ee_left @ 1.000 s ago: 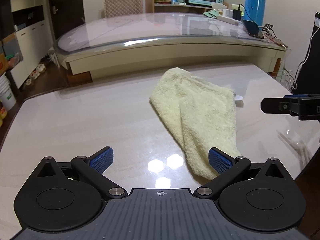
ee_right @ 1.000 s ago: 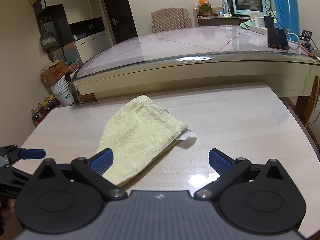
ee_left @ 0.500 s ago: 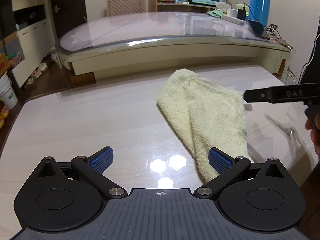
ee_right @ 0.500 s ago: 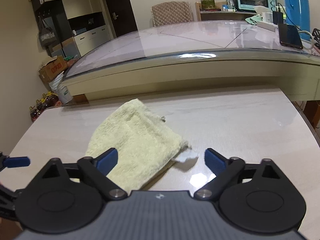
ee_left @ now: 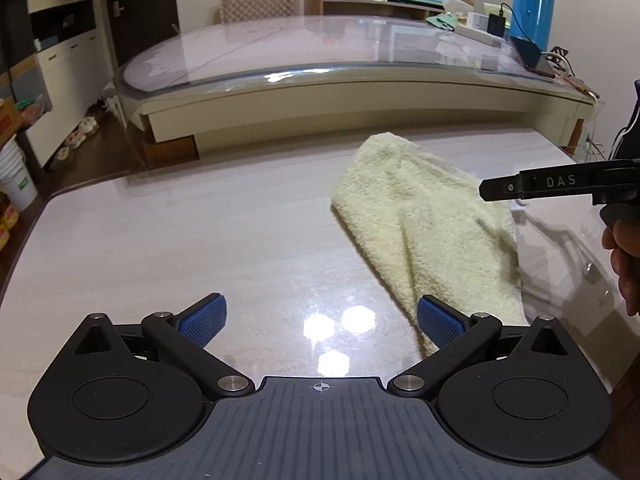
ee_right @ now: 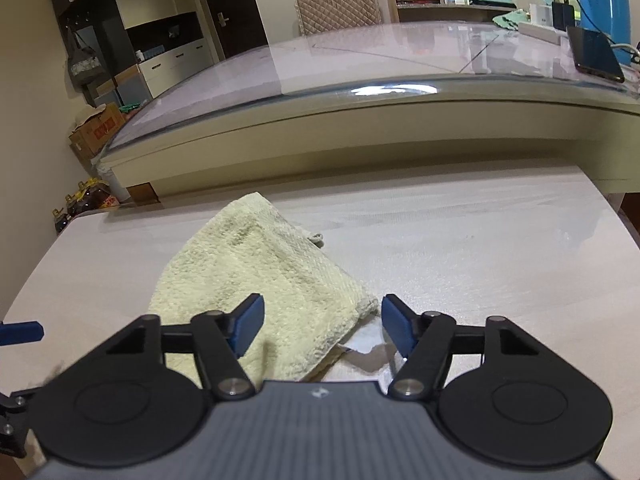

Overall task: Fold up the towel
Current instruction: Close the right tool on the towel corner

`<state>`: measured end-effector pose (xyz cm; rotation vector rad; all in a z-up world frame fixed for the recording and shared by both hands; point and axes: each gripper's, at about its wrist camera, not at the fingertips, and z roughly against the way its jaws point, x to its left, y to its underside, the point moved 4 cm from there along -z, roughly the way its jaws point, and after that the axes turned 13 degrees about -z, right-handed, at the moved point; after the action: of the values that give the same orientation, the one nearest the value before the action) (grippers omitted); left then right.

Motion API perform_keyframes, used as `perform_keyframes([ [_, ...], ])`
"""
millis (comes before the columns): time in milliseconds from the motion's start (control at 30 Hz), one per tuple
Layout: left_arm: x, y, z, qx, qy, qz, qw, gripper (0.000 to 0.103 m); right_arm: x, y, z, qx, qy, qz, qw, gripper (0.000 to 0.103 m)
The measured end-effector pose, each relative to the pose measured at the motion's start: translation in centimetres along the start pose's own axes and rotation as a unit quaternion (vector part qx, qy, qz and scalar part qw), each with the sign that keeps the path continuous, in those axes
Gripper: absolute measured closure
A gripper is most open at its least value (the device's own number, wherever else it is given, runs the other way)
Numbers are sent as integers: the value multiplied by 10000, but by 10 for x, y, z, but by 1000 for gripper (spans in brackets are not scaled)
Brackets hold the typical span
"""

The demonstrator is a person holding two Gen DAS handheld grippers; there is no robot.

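Glossy table (ee_left: 200, 240): towel (ee_right: 260, 272) crumpled; right gripper (ee_right: 322, 326) spread over corner.

The near corner of the towel (ee_left: 424, 220) drops behind the left tool's (ee_left: 322, 318) right finger and housing in the left wrist view. There the right tool (ee_left: 552, 186) is cut off by the picture's right edge, so its fingertips cannot be made out, and the hand (ee_left: 624, 258) holding it shows only in part.

From the right wrist, the towel's (ee_right: 264, 276) near edge and the white label (ee_right: 366, 350) pass beneath the right tool's (ee_right: 322, 324) body. The left tool (ee_right: 20, 331) shows only one blue finger at the left edge. The bench (ee_right: 460, 264) runs out of frame on both sides.
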<state>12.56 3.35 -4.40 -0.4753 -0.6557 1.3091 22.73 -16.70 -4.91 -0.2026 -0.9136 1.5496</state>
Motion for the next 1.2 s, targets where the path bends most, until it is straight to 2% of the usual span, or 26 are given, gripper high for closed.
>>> perform_keyframes([
  [167,3,0,-4,-6,-5,14,10000,0,-1,0,-4,9,39,-16,10000,41],
  [300,3,1,-5,22,3,23,10000,0,-2,-1,-8,16,70,-29,10000,52],
  [467,2,2,-6,19,22,36,10000,0,1,-3,-8,-11,-38,-67,10000,54],
  [633,4,3,-6,3,27,54,10000,0,5,-2,-15,75,-6,14,10000,63],
  [733,5,5,-6,31,14,89,10000,0,9,0,-19,106,21,85,9999,70],
  [800,6,6,-6,48,10,109,9999,0,11,2,-20,104,23,128,9999,86],
  [900,7,7,-6,50,-4,130,9999,0,14,3,-21,95,-44,135,9999,93],
  [1200,16,10,3,-59,-101,159,9998,0,30,-6,3,-242,-331,167,9990,94],
])
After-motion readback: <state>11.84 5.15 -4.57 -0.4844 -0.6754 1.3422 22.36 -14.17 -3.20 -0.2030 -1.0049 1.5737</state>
